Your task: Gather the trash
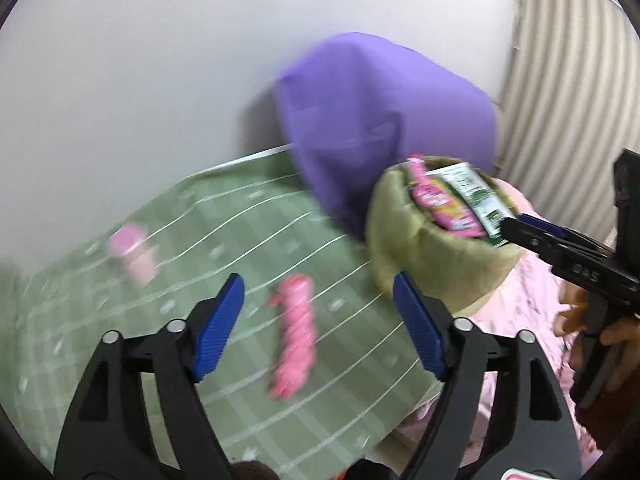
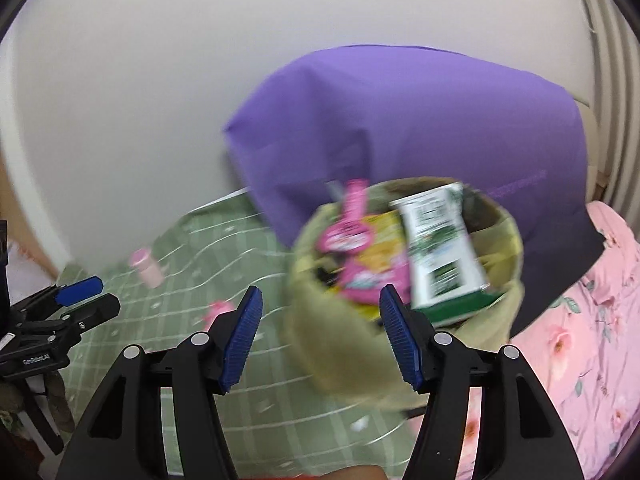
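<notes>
Clearly the trash is split between what is already gathered and what is left lying on the bed (image 1: 100,340), whose green checked sheet fills the left of both views. Farthest left, near the wall, a small pink cup (image 1: 134,254) lies on the sheet, well apart from everything else, not yet collected. Right of it and nearer, a pink wrapper (image 1: 294,336) lies lengthwise on the sheet. The left gripper (image 1: 320,320) hangs over it with its blue fingers (image 1: 222,324) spread wide on either side and nothing between them; I judge it lined up that way because this wrapper is the next piece to take (the blur makes its exact height above the sheet hard to read).

Further right stands the olive bag (image 1: 404,240), its mouth open upward so that pieces can be dropped in from above. A pink-and-yellow packet (image 2: 356,252) and a green-and-white carton (image 2: 440,248) already stick out of it. The right gripper (image 2: 320,332) faces the near rim of that bag, fingers apart and empty. Behind the bag a purple bag (image 2: 400,120) leans against the wall, and at the far right a pink floral quilt (image 2: 580,340) lies beside both bags.
</notes>
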Available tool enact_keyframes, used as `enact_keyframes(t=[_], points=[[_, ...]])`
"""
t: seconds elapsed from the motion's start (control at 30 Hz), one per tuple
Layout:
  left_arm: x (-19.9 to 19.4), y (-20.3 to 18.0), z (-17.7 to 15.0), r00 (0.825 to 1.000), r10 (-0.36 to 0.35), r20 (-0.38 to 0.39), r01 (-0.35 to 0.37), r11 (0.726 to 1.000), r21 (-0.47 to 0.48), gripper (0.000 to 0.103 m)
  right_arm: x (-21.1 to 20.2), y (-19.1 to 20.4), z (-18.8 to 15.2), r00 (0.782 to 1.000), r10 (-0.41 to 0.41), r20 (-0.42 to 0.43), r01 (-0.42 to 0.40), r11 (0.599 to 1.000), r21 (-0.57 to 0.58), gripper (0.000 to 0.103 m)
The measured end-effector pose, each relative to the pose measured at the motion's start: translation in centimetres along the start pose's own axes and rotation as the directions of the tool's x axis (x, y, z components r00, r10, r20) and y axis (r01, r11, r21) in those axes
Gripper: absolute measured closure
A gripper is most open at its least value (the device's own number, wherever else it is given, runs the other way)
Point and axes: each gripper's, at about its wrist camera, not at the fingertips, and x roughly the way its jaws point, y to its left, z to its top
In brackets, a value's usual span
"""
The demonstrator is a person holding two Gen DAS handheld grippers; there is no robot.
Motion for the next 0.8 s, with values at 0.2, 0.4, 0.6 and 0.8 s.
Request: enact_keyframes(t=[0.2, 0.4, 0.6, 0.8], points=[[-4.5, 3.8, -3.6, 0.987, 0.158, 0.005, -0.156, 0.982, -0.111, 0.029, -1.7, 6.0, -2.7, 0.997, 0.069, -0.031, -0.071, 0.996, -0.054, 0.045], [-7.4, 4.2, -4.8, 0.967, 0.248, 0.056, -0.241, 0.964, -0.108, 0.029, -2.5, 8.7, -4.1, 0.996, 0.084, -0.023, -0.086, 0.989, -0.122, 0.045], [-9.0, 3.7, -4.9, 0.951, 0.297, 0.081, -0.288, 0.951, -0.11, 0.029, -3.3, 9.6, -5.3, 0.996, 0.083, -0.015, -0.084, 0.987, -0.136, 0.045], [-9.3, 3.3, -4.8, 0.954, 0.286, 0.091, -0.277, 0.955, -0.107, 0.029, -4.0, 10.4, -5.2, 0.997, 0.076, 0.008, -0.073, 0.985, -0.157, 0.045]])
